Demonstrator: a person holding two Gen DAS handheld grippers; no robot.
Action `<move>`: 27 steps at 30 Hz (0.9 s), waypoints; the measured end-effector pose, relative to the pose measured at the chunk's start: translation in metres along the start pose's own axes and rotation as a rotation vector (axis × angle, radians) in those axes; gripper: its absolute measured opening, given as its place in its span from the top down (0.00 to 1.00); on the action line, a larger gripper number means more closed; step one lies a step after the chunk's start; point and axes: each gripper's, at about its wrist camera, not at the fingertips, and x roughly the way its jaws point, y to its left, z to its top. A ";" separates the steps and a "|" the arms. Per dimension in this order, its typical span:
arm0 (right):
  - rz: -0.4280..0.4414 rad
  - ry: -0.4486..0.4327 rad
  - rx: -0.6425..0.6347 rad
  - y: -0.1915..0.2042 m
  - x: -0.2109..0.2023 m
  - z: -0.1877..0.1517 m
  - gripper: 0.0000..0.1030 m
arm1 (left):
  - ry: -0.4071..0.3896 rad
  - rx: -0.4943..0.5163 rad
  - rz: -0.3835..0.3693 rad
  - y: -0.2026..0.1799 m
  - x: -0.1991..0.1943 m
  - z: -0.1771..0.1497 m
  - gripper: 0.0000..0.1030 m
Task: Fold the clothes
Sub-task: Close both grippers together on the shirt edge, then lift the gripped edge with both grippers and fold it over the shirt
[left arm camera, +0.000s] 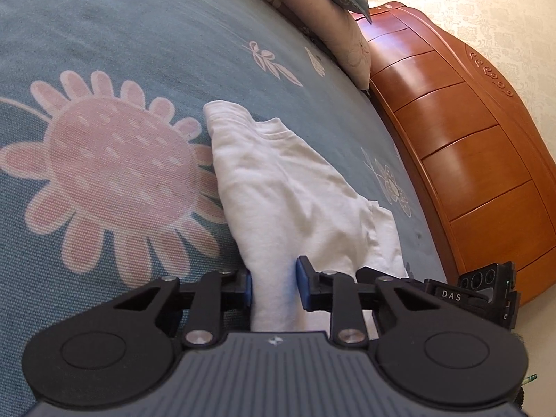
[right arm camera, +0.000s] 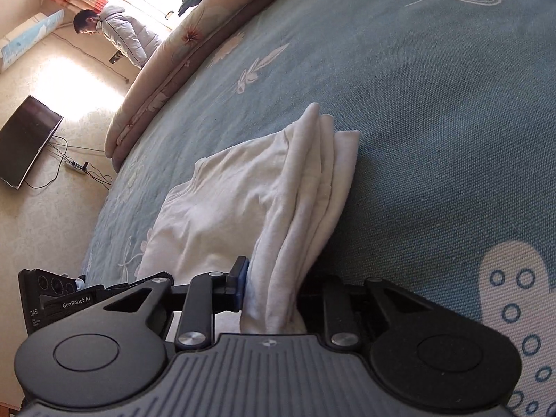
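Note:
A white garment lies partly folded on a blue bedspread with pink flowers. Its near edge runs between the blue pads of my left gripper, which is shut on the cloth. In the right wrist view the same white garment shows several stacked folds, and my right gripper is shut on the bunched near end. Its right finger is hidden behind the cloth. The other gripper's black body sits at the right edge of the left view, and at the lower left of the right view.
A wooden headboard curves along the bed's right side, with pillows against it. A rolled quilt lies at the bed's far edge. Beyond it are a person standing by the window, a dark screen and cables on the floor.

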 end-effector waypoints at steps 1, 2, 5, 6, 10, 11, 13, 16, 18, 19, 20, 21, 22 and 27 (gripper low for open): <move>-0.018 -0.003 -0.013 0.004 0.000 -0.001 0.76 | -0.009 0.009 0.020 -0.004 -0.001 -0.002 0.77; -0.040 -0.006 -0.027 0.009 0.000 -0.002 0.76 | -0.017 0.016 0.034 -0.008 -0.001 -0.003 0.79; -0.110 -0.011 -0.084 0.026 0.000 -0.003 0.76 | -0.038 0.038 0.072 -0.016 -0.005 -0.006 0.79; -0.128 -0.010 -0.097 0.030 0.000 -0.003 0.76 | -0.044 0.036 0.076 -0.017 -0.006 -0.006 0.80; -0.159 -0.016 -0.131 0.038 -0.005 -0.003 0.77 | -0.065 0.035 0.075 -0.022 -0.014 -0.007 0.83; -0.159 -0.017 -0.131 0.037 -0.008 -0.003 0.78 | -0.069 0.038 0.072 -0.024 -0.016 -0.008 0.84; -0.161 -0.017 -0.127 0.038 -0.012 -0.003 0.78 | -0.072 0.054 0.068 -0.031 -0.019 -0.008 0.85; -0.169 -0.025 -0.134 0.041 -0.020 -0.003 0.78 | -0.076 0.077 0.062 -0.042 -0.023 -0.009 0.85; -0.169 -0.038 -0.145 0.043 -0.029 -0.002 0.78 | -0.079 0.093 0.056 -0.050 -0.025 -0.010 0.85; -0.165 -0.047 -0.142 0.042 -0.035 -0.001 0.78 | -0.080 0.099 0.050 -0.055 -0.025 -0.010 0.85; -0.163 -0.057 -0.141 0.041 -0.041 0.001 0.78 | -0.080 0.106 0.043 -0.060 -0.024 -0.010 0.85; -0.163 -0.069 -0.140 0.040 -0.048 0.003 0.78 | -0.078 0.113 0.035 -0.065 -0.023 -0.010 0.85; -0.165 -0.082 -0.139 0.039 -0.055 0.004 0.78 | -0.074 0.121 0.026 -0.072 -0.021 -0.010 0.85; -0.198 -0.157 -0.123 0.019 -0.103 0.016 0.78 | -0.044 0.189 -0.022 -0.123 0.005 -0.012 0.85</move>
